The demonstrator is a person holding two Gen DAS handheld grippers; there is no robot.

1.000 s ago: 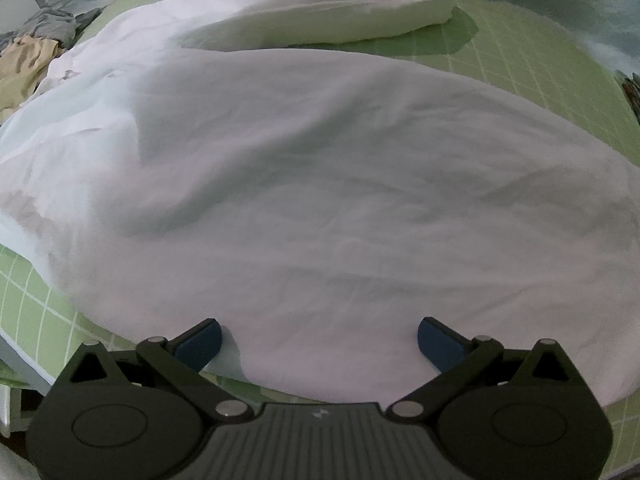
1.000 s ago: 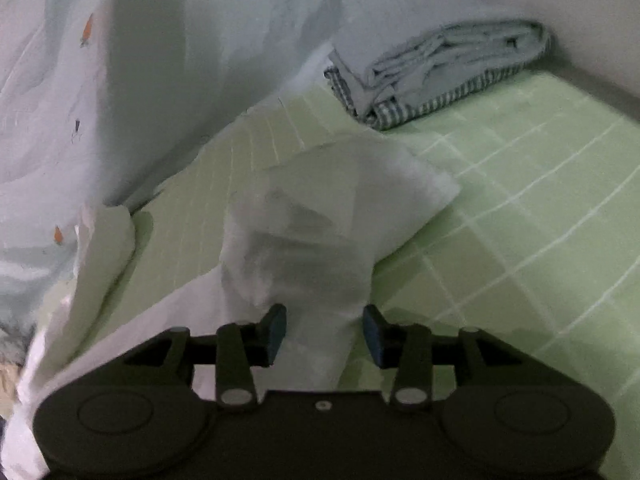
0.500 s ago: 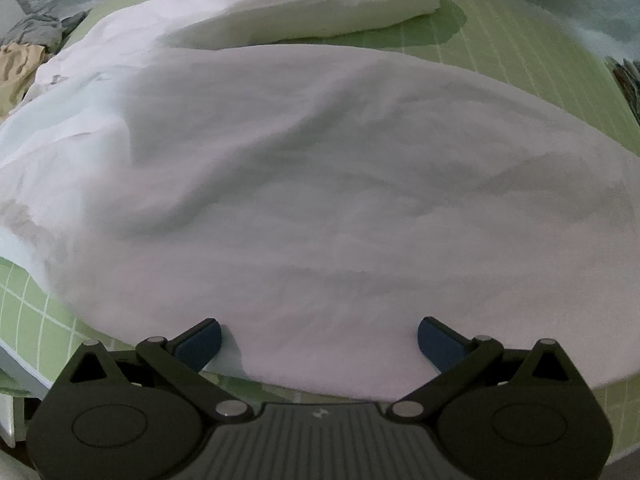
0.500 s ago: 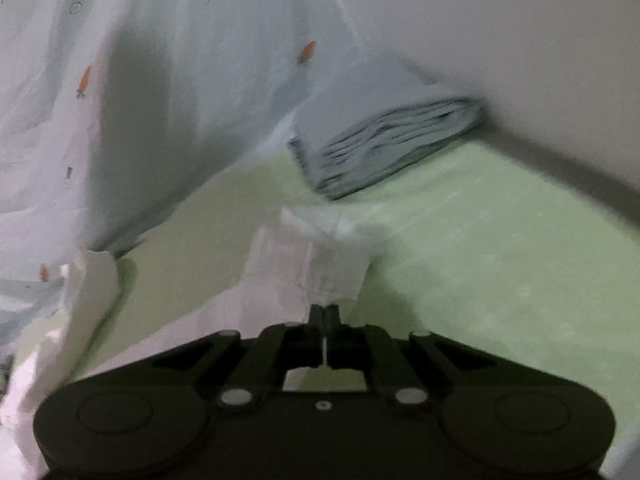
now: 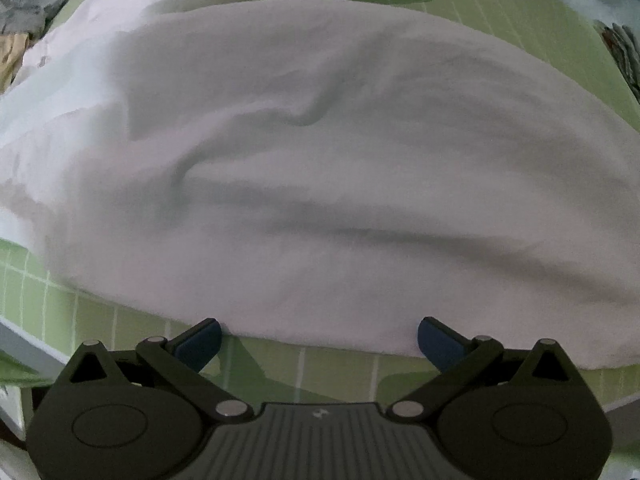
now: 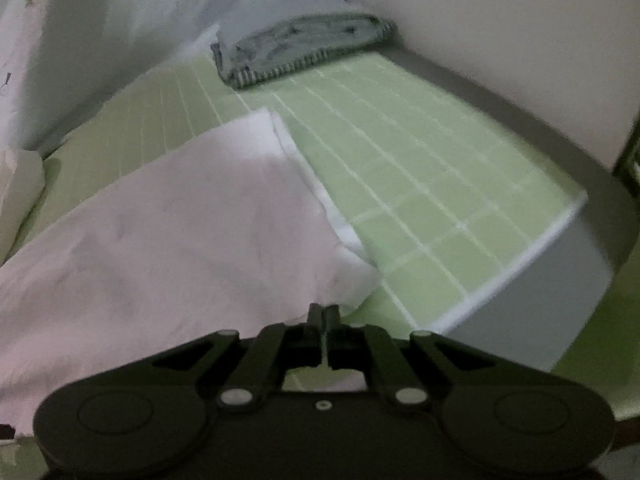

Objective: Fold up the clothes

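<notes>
A large white garment (image 5: 320,168) lies spread over the green gridded mat (image 5: 336,364), with fresh wrinkles across its middle. My left gripper (image 5: 319,340) is open and empty at its near hem, fingers just off the cloth. In the right wrist view the same white garment (image 6: 168,240) lies folded over on the mat (image 6: 420,184). My right gripper (image 6: 323,314) is shut on its near corner, holding the edge low over the mat.
A folded grey-blue checked cloth (image 6: 300,52) sits at the far end of the mat by the wall. A pale printed sheet (image 6: 100,32) hangs at left. The mat's right edge (image 6: 520,256) drops off. Other clothes (image 5: 24,28) lie far left.
My right gripper closed on the white garment's sleeve and pulled it back toward the near mat corner. In the left view the garment slid away from the near edge and wrinkled.
</notes>
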